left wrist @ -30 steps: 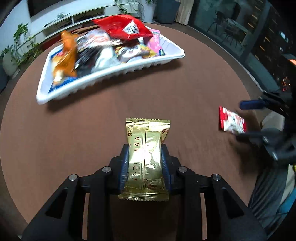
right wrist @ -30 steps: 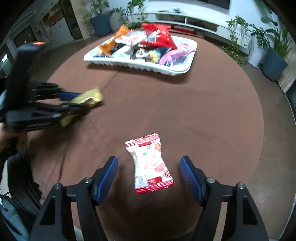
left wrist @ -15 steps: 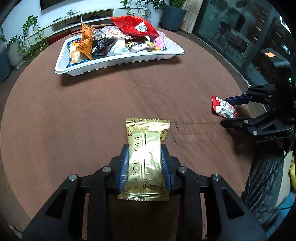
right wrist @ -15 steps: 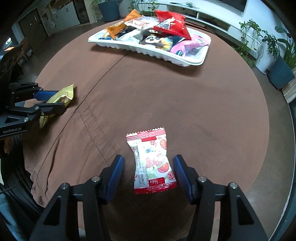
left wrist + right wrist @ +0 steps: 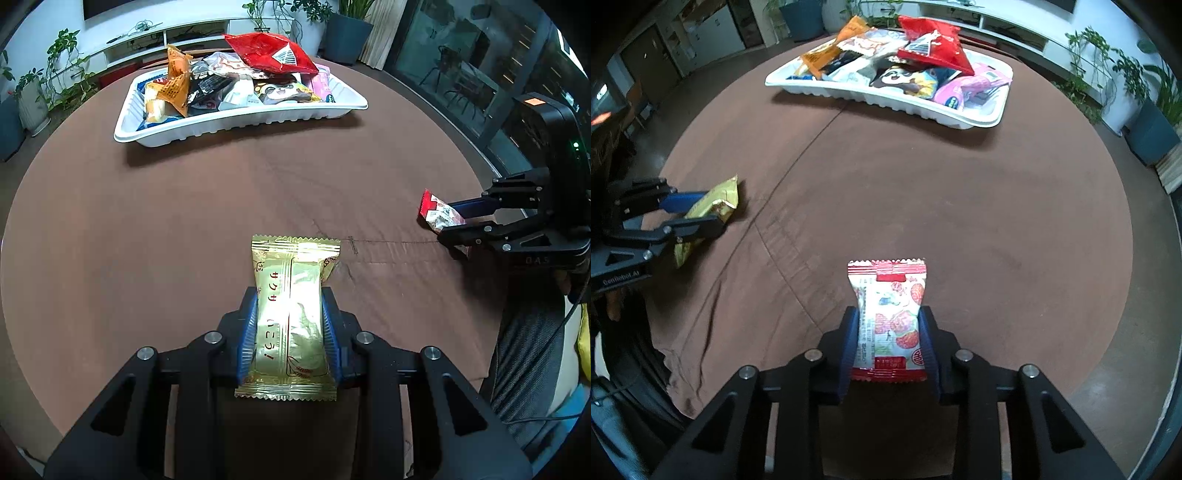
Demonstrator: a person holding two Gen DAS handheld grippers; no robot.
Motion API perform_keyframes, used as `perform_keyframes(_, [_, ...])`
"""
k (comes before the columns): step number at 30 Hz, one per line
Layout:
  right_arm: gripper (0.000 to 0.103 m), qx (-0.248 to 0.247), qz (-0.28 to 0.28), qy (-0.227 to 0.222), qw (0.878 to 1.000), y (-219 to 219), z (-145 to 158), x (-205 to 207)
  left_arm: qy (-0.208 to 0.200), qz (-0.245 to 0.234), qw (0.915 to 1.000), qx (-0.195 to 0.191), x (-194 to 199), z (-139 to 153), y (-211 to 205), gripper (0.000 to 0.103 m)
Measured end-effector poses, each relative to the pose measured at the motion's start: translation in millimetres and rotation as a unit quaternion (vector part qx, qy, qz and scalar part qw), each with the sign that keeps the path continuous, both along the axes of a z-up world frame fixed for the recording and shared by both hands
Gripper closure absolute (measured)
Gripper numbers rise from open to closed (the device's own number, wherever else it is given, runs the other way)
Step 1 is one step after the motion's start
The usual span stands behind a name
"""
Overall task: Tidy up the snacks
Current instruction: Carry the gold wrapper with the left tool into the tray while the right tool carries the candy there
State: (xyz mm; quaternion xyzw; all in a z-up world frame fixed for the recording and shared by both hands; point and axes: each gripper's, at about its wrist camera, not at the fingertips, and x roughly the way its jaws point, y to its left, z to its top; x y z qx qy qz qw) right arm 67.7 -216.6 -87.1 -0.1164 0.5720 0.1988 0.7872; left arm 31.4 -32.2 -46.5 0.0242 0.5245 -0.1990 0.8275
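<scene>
Right gripper [image 5: 889, 332] jaws now clenching strawberry packet [image 5: 888, 317], previously open around it. Left gripper [image 5: 290, 325] still gripping gold packet [image 5: 291, 317] above worktop [image 5: 184, 221]; tray [image 5: 236, 122] unmoved.

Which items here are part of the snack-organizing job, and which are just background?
Part of the job:
- gold snack packet, clamped in the left gripper
- strawberry candy packet, clamped in the right gripper
- white tray piled with snacks

Background:
- brown tablecloth
- potted plants
- white shelf unit
</scene>
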Motion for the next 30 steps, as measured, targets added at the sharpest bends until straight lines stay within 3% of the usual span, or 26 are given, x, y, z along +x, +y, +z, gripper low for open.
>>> perform_keyframes(7, [0.069,0.081,-0.018,-0.008,0.997,8.1,15.5,-2.9,0.0,0.009,0.9999,-0.013,2.1,2.7,4.9,0.073])
perform_keyframes(16, [0.069,0.171,-0.039,-0.012,0.984,16.3,33.1,7.4,-0.003,0.03,0.9972,-0.069,17.0,18.8,21.9,0.073])
perform_keyframes(21, [0.069,0.194,-0.093,-0.047,0.975,-4.4,59.2,33.9,-0.031,0.049,0.9935,-0.097,45.5,49.2,40.0,0.073])
perform_keyframes(26, [0.069,0.217,-0.158,-0.096,0.958,-26.4,95.5,69.9,-0.07,0.074,0.9886,-0.111,93.4,86.2,60.9,0.073])
perform_keyframes(30, [0.069,0.239,-0.175,-0.137,0.945,-30.2,132.0,99.2,-0.087,0.086,0.9854,-0.118,131.0,106.2,71.5,0.073])
